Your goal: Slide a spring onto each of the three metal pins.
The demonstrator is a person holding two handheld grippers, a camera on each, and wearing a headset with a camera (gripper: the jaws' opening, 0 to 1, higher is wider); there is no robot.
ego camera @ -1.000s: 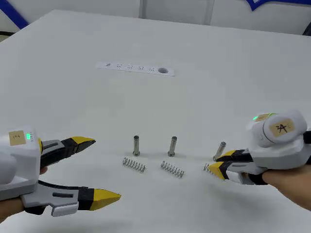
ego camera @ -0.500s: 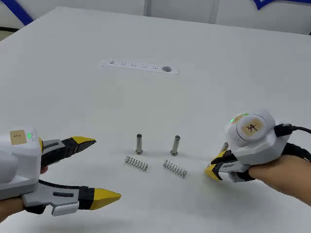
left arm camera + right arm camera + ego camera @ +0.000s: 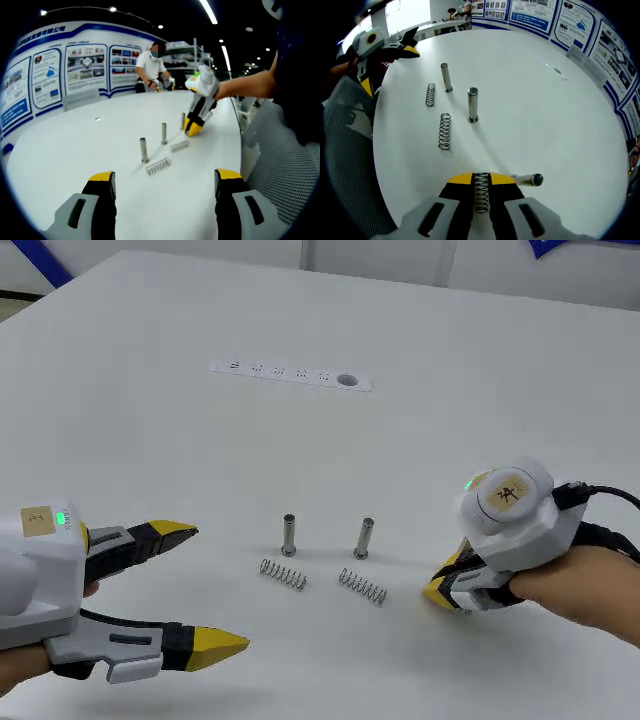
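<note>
Clamping one spring (image 3: 481, 197), the right gripper (image 3: 481, 181) has a pin (image 3: 527, 179) at its two o'clock. No pin is sleeved yet; two springs (image 3: 283, 574) lie loose, the left gripper (image 3: 165, 175) spread wide.

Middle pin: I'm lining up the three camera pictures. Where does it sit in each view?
Head view: the middle pin stands just right of centre, left of the right gripper.
Left gripper view: middle pin near centre, second out from the jaws.
Right gripper view: middle pin upright, above centre.
Shared landmark: the loose spring lying beside it.
</note>
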